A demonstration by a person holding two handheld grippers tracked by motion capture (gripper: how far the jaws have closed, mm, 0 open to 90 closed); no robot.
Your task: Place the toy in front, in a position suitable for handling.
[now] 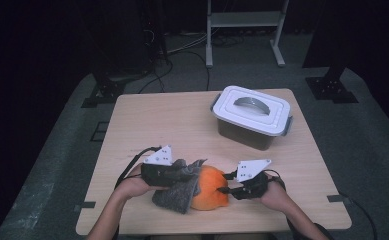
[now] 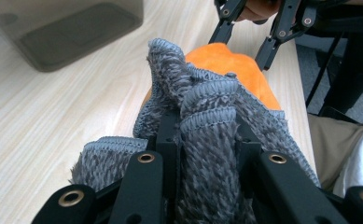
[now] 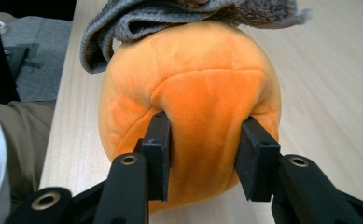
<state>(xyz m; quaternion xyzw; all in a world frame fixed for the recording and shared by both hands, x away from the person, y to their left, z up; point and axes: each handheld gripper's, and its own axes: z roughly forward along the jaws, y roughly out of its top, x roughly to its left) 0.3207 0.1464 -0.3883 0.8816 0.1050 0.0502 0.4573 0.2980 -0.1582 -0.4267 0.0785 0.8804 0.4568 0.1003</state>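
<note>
Orange plush (image 1: pixel 211 192) lengthwise (across table)

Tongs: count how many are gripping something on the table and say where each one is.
2. The left tongs are shut on the grey cloth draped over the orange plush; the right tongs pinch the plush's other side.

Orange plush ball (image 1: pixel 211 187) on table, grey fuzzy cloth (image 1: pixel 178 189) draped over
</note>
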